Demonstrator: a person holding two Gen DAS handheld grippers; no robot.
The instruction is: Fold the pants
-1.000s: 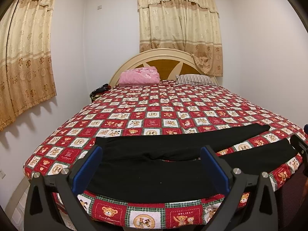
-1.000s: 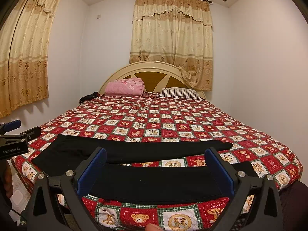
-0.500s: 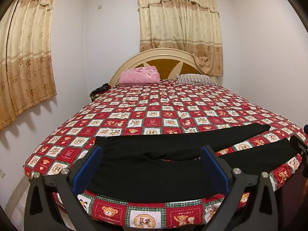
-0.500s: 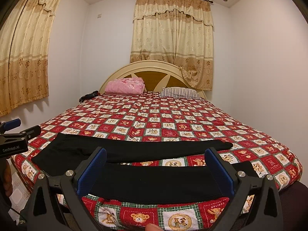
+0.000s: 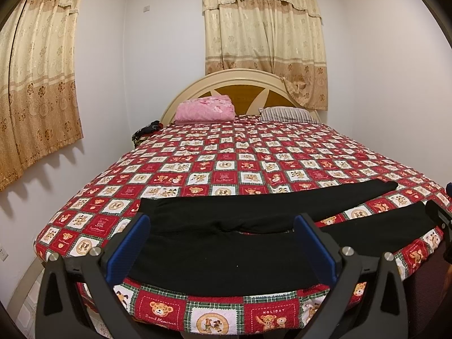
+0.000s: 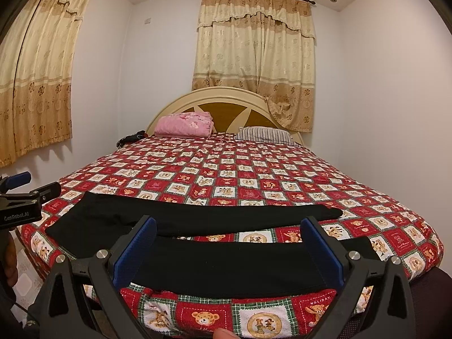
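Note:
Black pants (image 5: 226,251) lie flat across the near end of the bed, waist to the left, the two legs spread apart toward the right. In the right wrist view the same pants (image 6: 226,265) show both legs, the far one (image 6: 214,217) ending at the right. My left gripper (image 5: 221,247) is open, hovering just before the waist and seat area with nothing between its blue pads. My right gripper (image 6: 227,250) is open too, above the near leg. The left gripper's body (image 6: 19,200) shows at the left edge of the right wrist view.
The bed carries a red, white and green teddy-bear quilt (image 5: 243,152). A pink folded blanket (image 5: 204,108) and a striped pillow (image 5: 285,114) lie by the headboard. Curtains hang at the left and behind. White walls stand close on both sides.

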